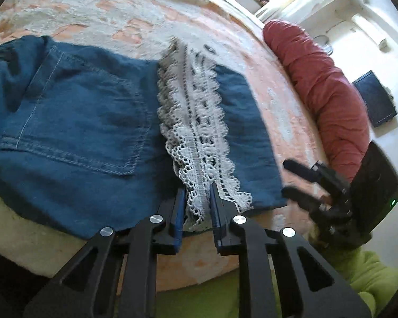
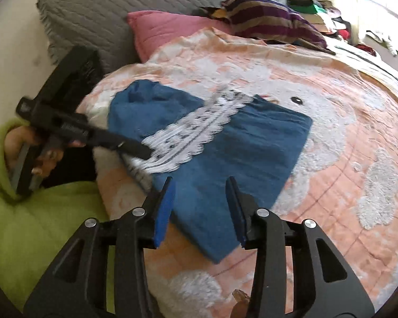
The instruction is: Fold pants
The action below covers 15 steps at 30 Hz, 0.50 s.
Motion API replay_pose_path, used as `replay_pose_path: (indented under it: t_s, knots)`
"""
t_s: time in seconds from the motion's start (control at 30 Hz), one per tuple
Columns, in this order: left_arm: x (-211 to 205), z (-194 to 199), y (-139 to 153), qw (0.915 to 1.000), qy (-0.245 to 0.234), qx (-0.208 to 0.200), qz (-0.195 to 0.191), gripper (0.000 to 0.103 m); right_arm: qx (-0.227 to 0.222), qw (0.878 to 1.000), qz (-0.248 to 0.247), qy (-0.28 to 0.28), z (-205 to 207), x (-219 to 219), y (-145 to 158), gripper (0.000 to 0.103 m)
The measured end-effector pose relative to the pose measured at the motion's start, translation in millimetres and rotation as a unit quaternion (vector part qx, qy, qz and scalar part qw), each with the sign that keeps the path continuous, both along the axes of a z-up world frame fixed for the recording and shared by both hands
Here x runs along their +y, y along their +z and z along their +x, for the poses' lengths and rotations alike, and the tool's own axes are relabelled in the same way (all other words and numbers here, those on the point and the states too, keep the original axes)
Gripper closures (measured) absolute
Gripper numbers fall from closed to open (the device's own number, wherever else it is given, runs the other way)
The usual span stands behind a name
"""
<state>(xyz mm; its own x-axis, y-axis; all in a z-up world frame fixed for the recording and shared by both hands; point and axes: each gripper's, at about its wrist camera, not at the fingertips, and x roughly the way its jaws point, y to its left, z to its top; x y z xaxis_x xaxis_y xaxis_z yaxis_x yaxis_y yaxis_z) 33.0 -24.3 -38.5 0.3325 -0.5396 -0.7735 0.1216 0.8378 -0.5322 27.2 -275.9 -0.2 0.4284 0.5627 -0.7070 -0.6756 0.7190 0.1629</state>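
Left gripper [image 1: 197,206] nearest in left wrist view, fingers [image 1: 178,212] narrow, closed on the white lace trim [image 1: 199,137] at the near edge of the pants [image 1: 74,122]; lace bunched between the blue pads. Seen from right wrist view, same gripper [image 2: 143,153] w/ tips at the lace [image 2: 188,129], held by a hand [image 2: 42,156] in a green sleeve [image 2: 34,225]. Right gripper [image 2: 200,206] w/ fingers [image 2: 164,212] moderately apart, nothing pinched; near corner of the blue cloth showing in the gap, but cannot tell whether pads touch it. Same gripper [image 1: 291,177] visible in left view just beside the pants' right edge, fingers apart, a bit blurred. Pants [image 2: 246,143] folded, lying flat on the bed [image 2: 345,159] near its front edge: back pocket [image 1: 92,122] face up on left part, lace band across the middle, plain blue part to the right. Bedspread peach w/ white patches. Further back in left view, red bolster [image 1: 318,84] along bed's right side, dark screen [image 1: 374,98] beyond. Further back in right view, pink pillow [image 2: 172,31], grey quilted pillow [image 2: 114,8], striped cushion [image 2: 268,21], pile of clothes [image 2: 323,16] near the window.
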Motion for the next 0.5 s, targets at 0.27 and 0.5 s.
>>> replay_pose_path:
  t_s: [0.27, 0.5]
  knots:
    - [-5.0, 0.3, 0.4, 0.9995, -0.007, -0.009, 0.031, 0.074, 0.042, 0.998, -0.043, -0.008, 7.1, 11.0, -31.5, 0.069]
    - [-11.3, 1.8, 9.5, 0.9983, -0.010, -0.023, 0.053, 0.064, 0.035, 0.999, -0.008, -0.019, 9.0, -0.6, -15.5, 0.056]
